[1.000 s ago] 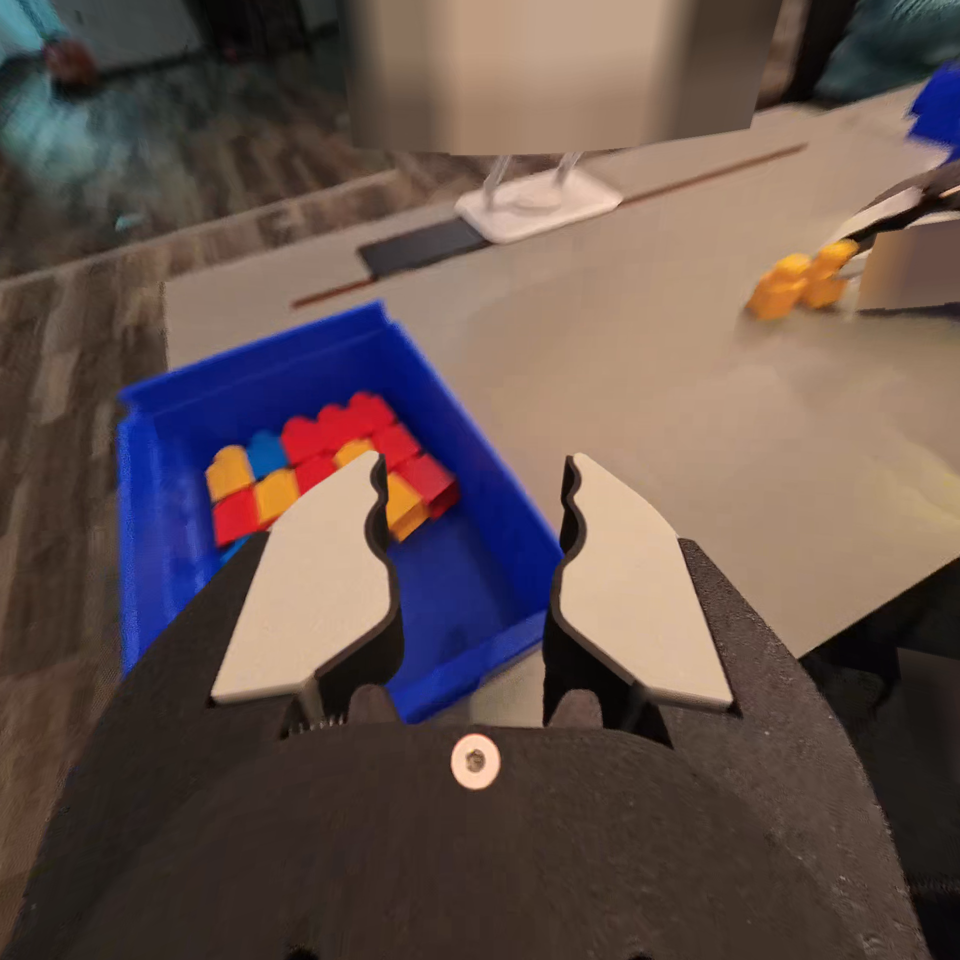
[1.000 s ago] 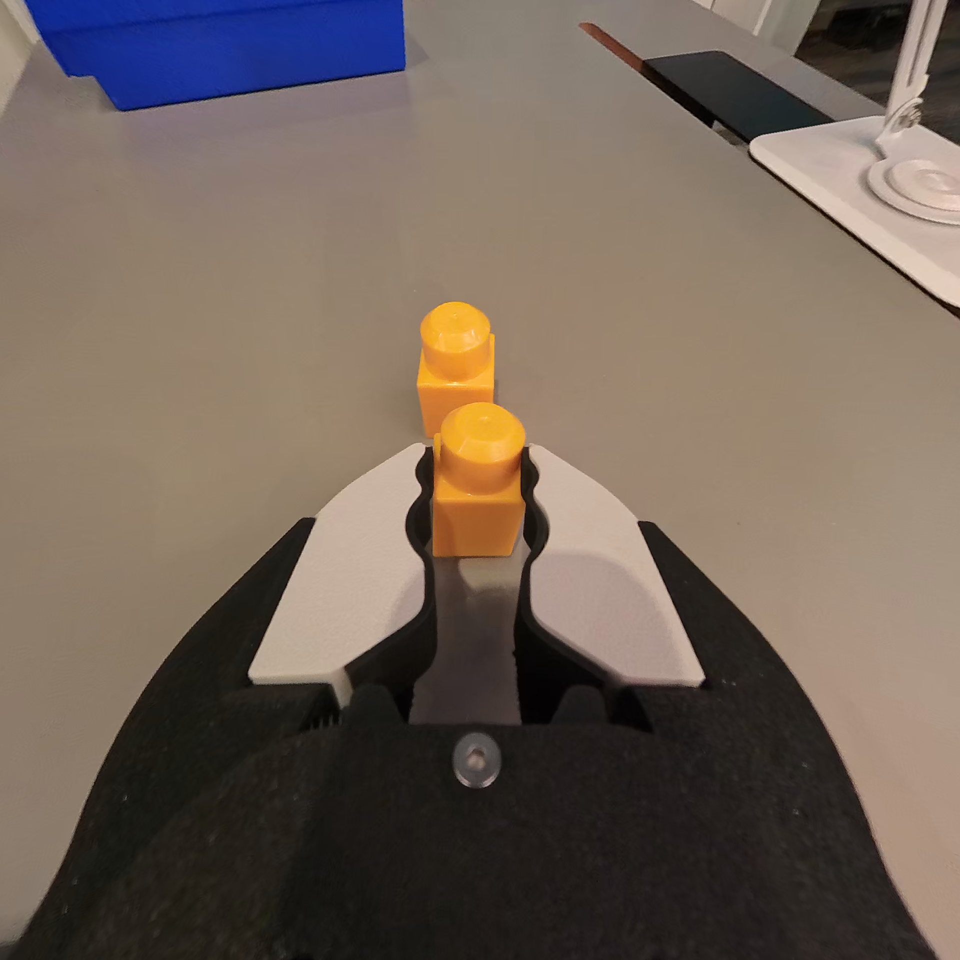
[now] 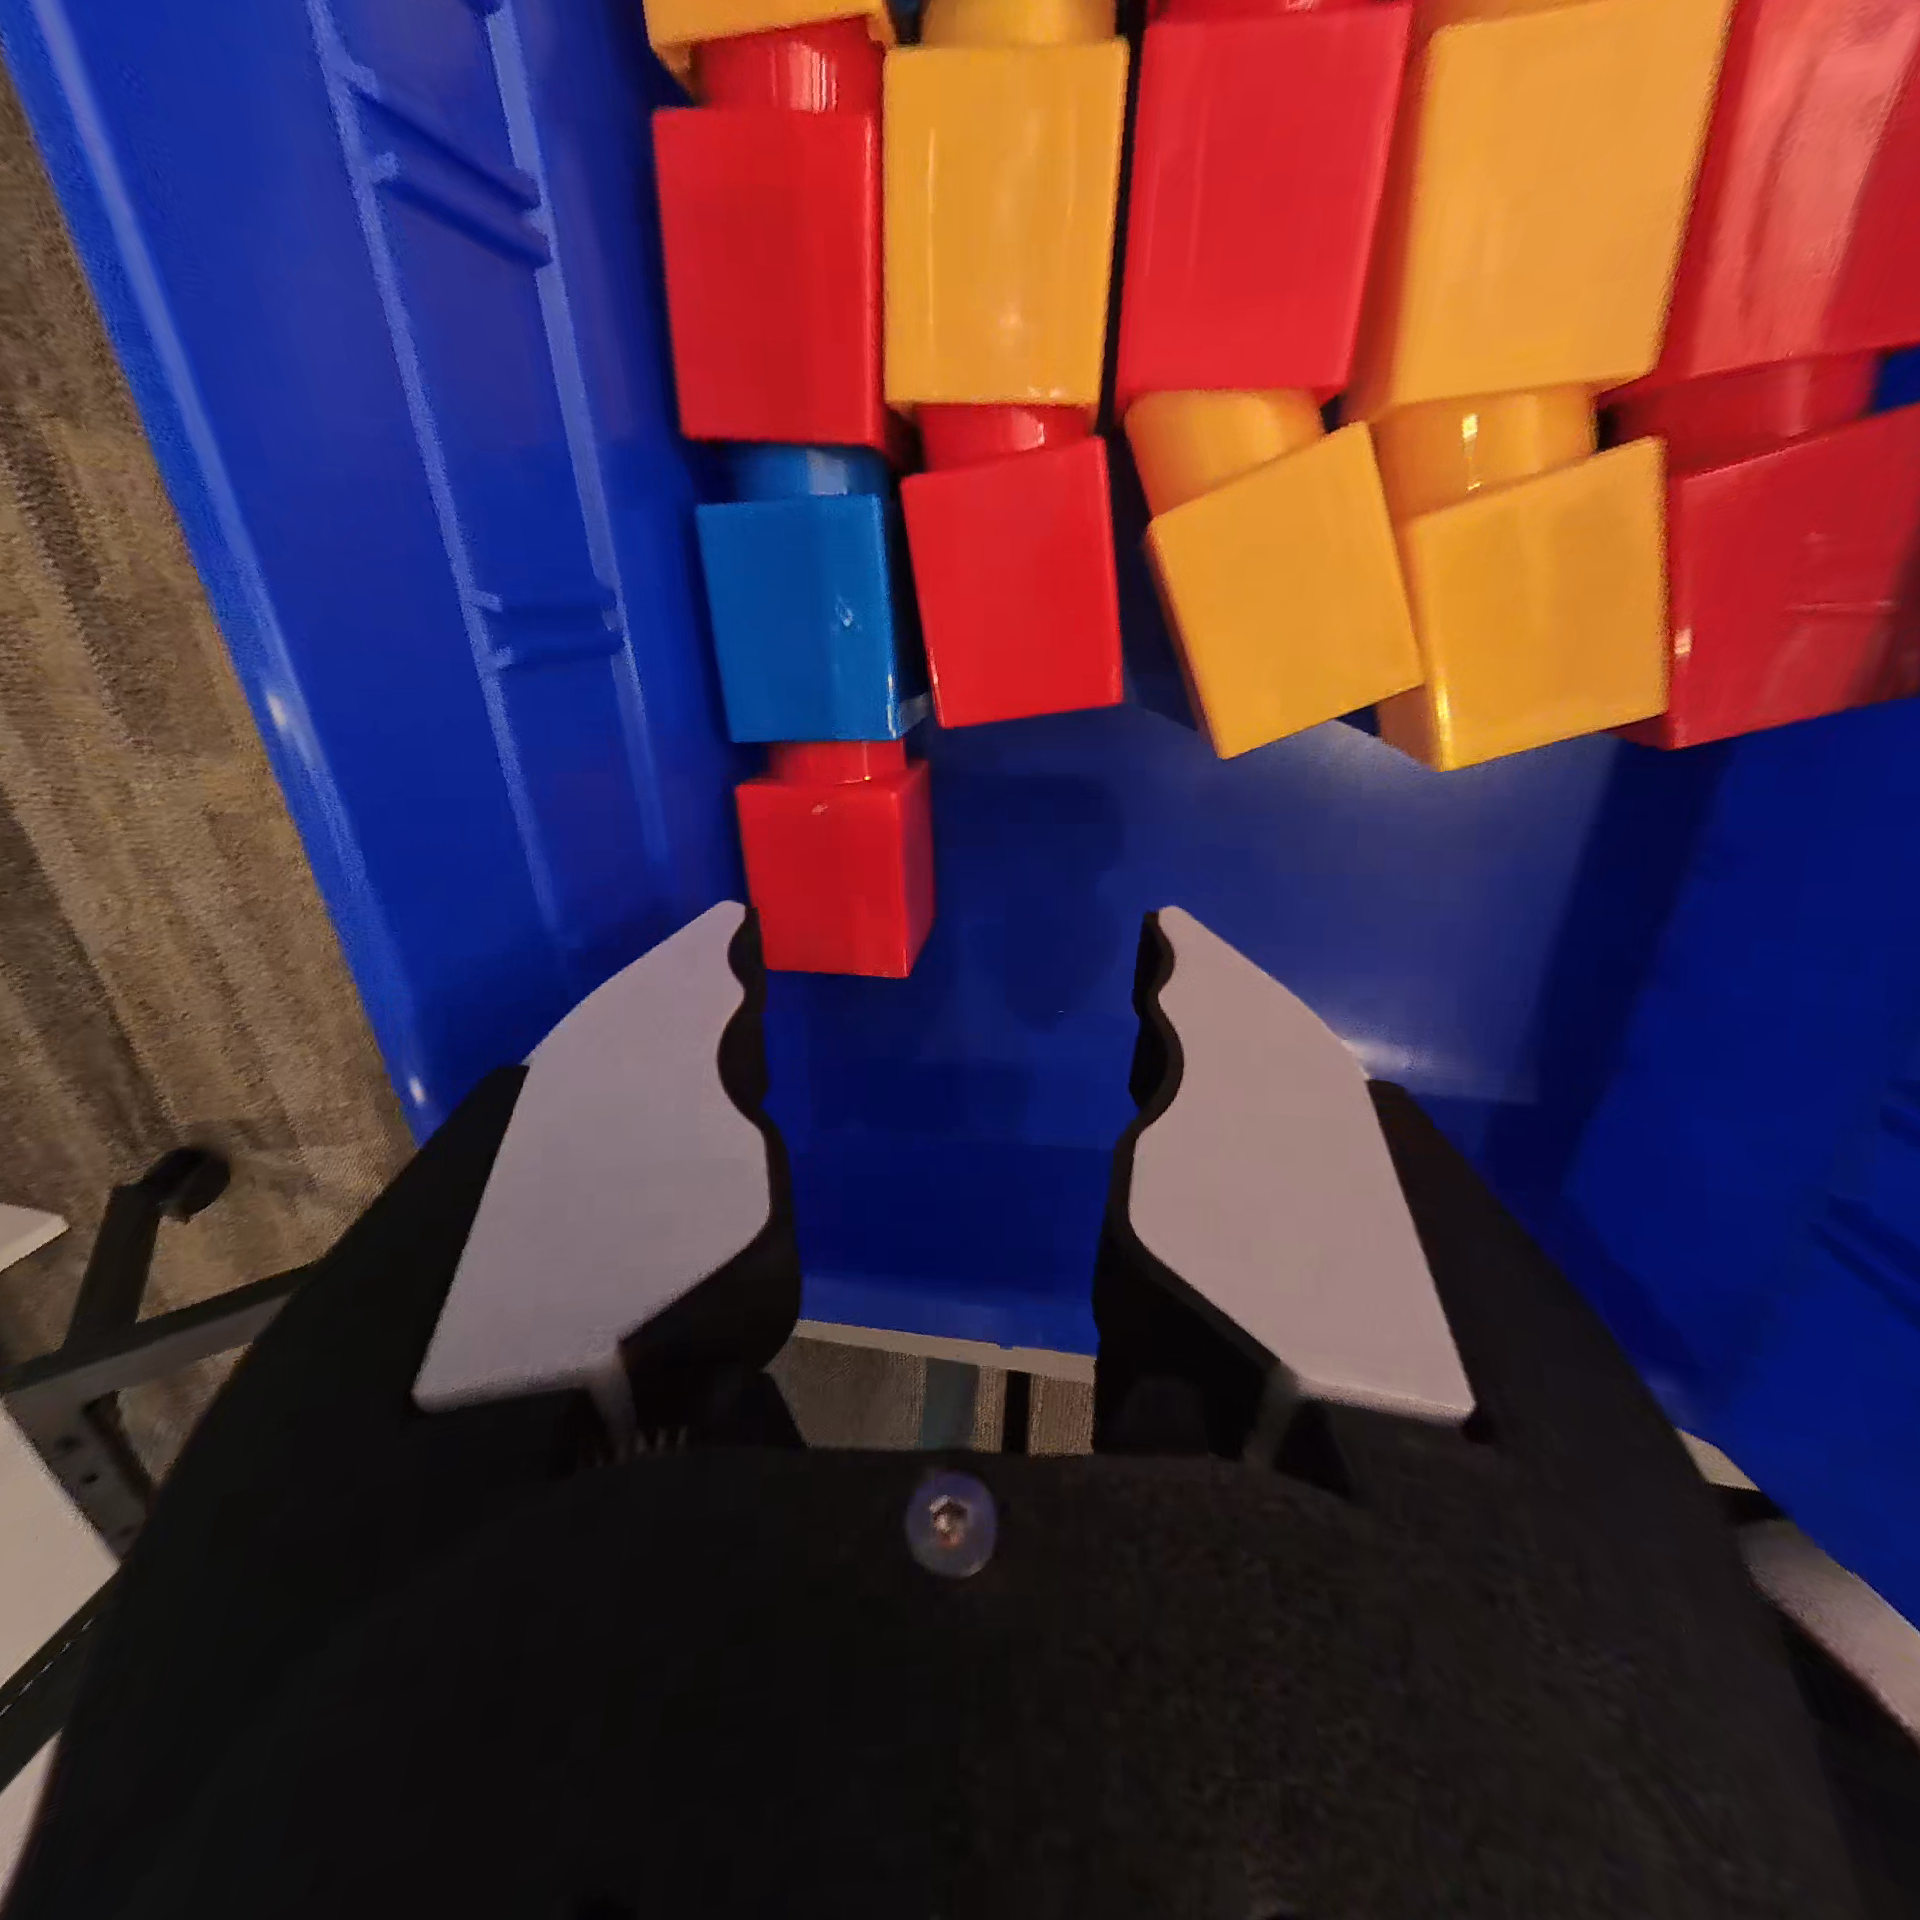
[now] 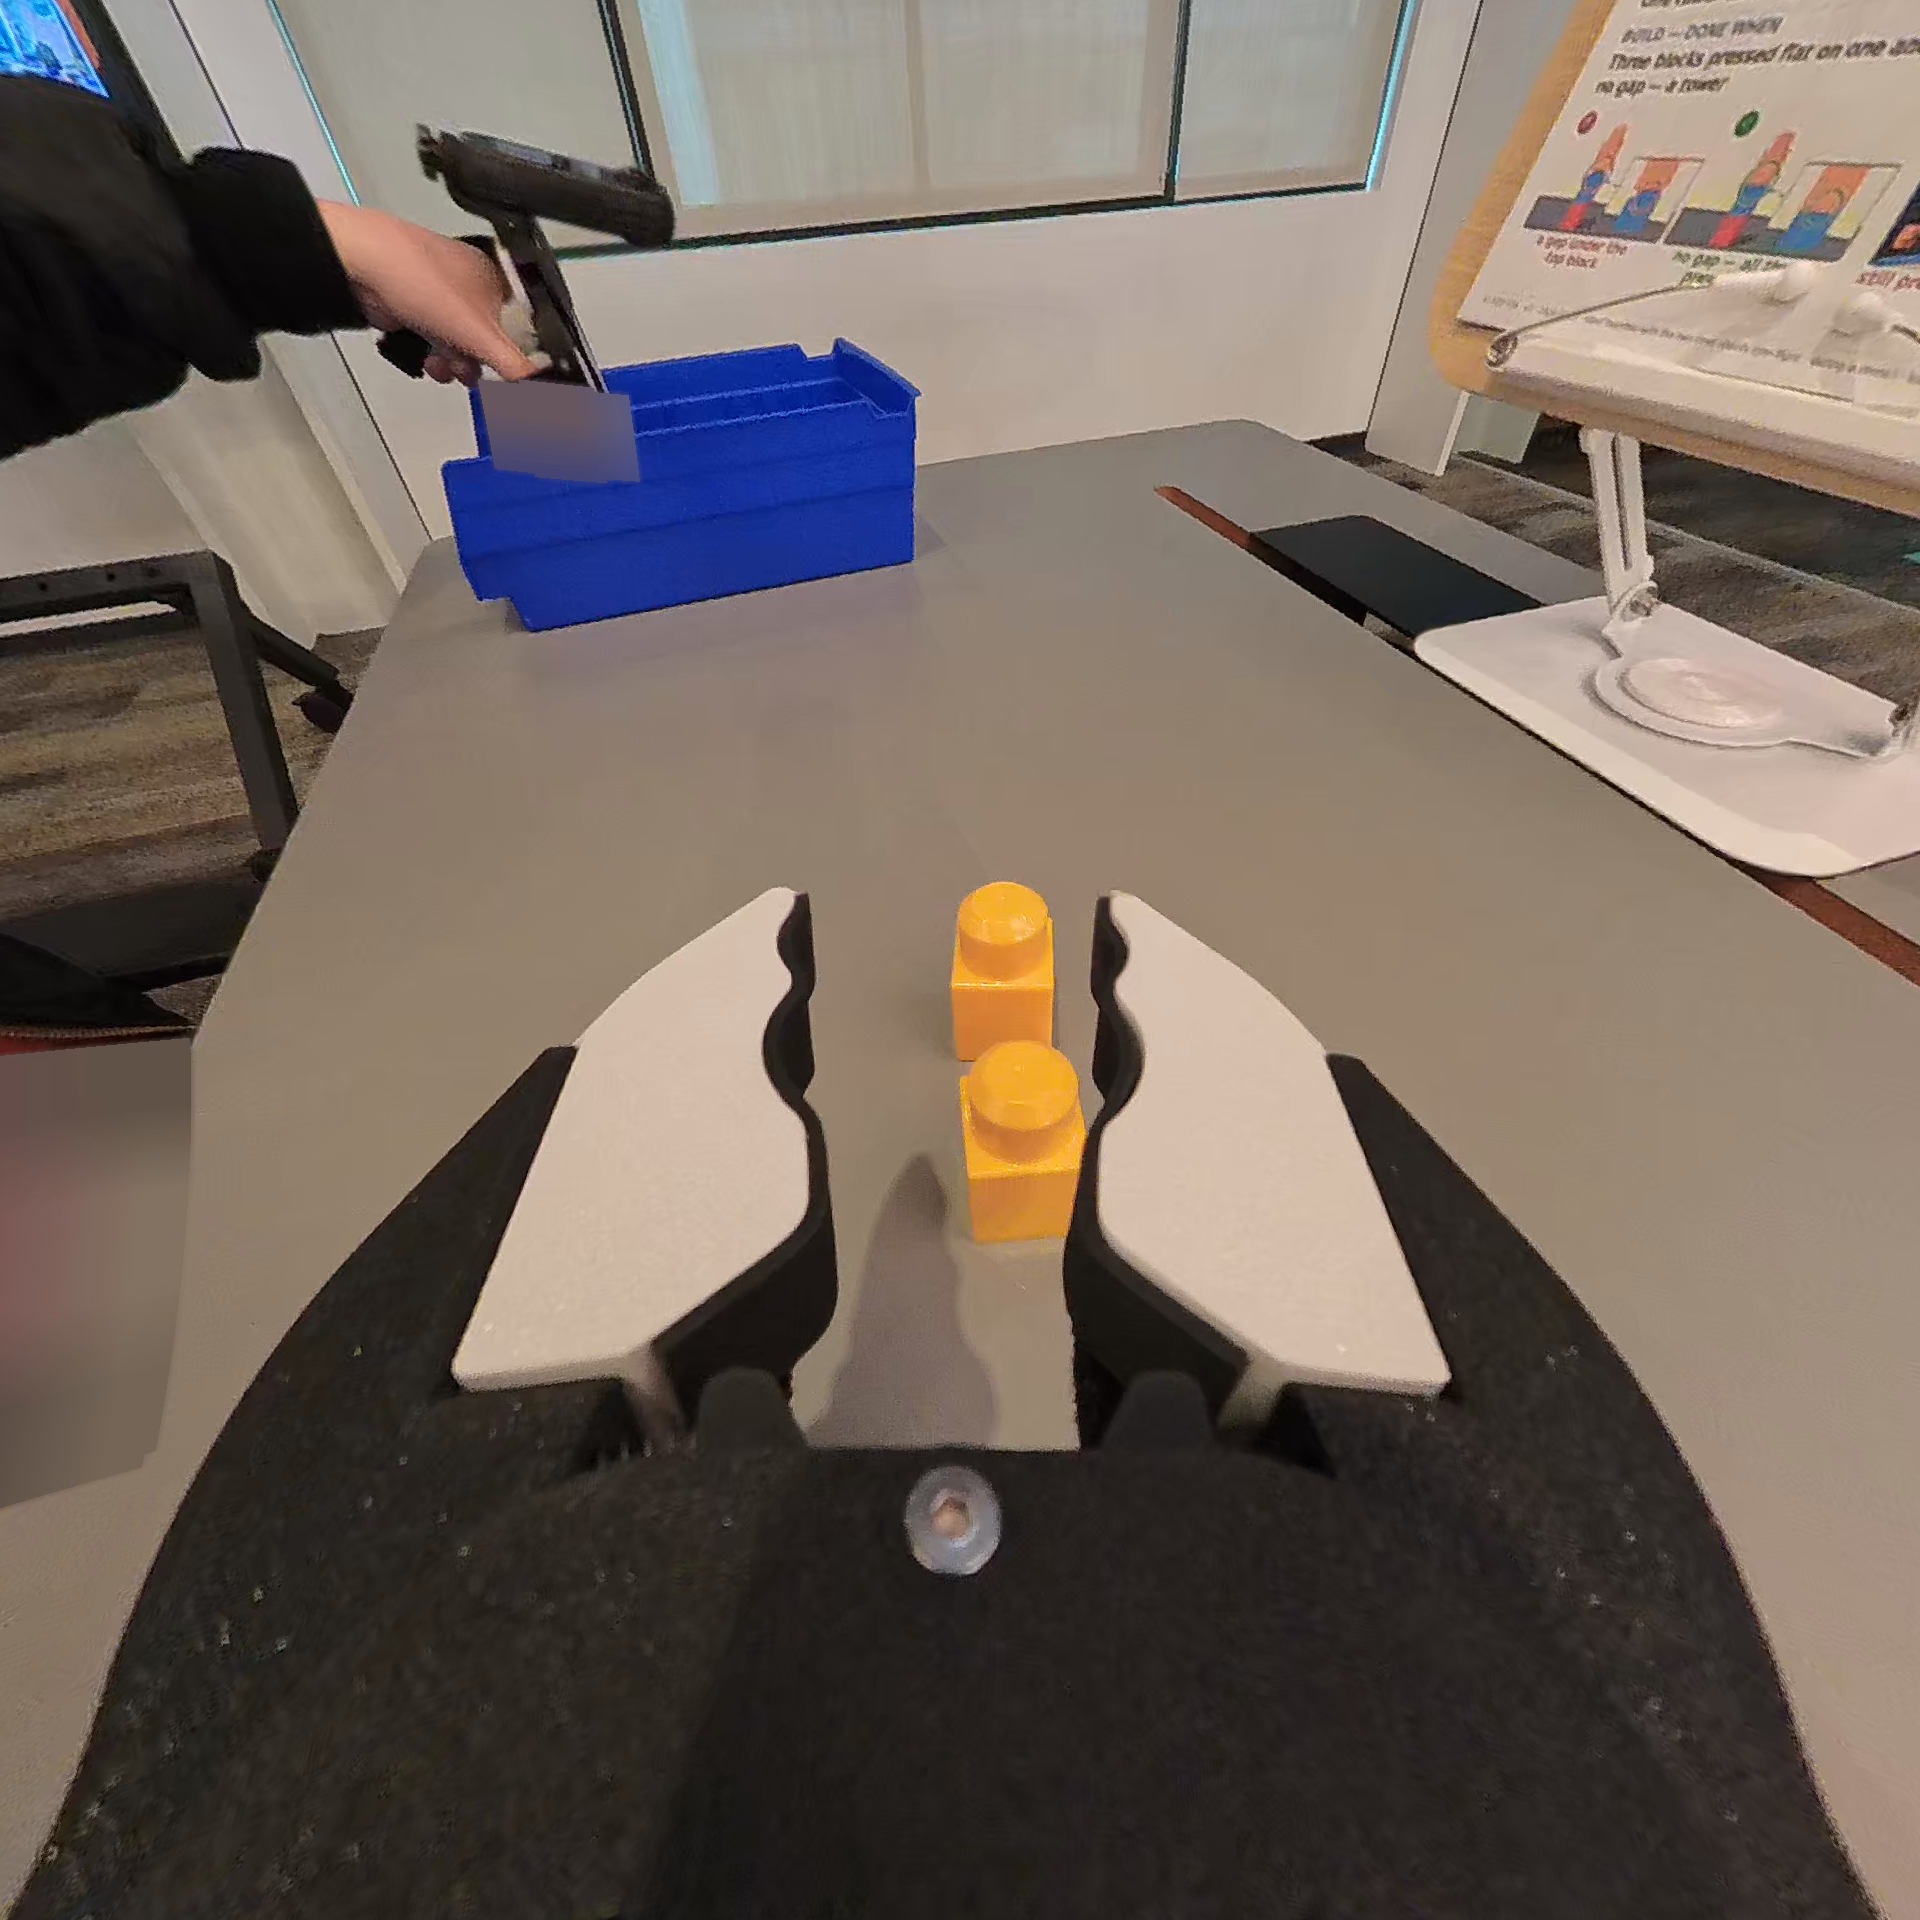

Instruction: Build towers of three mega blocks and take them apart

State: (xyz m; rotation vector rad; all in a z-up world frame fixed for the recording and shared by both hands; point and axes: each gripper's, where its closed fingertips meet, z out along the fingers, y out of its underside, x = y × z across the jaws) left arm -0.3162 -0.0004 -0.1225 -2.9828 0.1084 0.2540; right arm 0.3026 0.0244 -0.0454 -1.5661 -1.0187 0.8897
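On table point(image 4: 623, 831), yellow blocks point(image 4: 1003, 971) studs-up

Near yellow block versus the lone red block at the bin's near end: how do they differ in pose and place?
The near yellow block stands upright on the table, stud up; the red block lies on its side in the bin, stud pointing away. The yellow one sits between the open right tool's fingers; the red one lies just ahead of the open left tool's left fingertip. Both are single-stud and ungripped.
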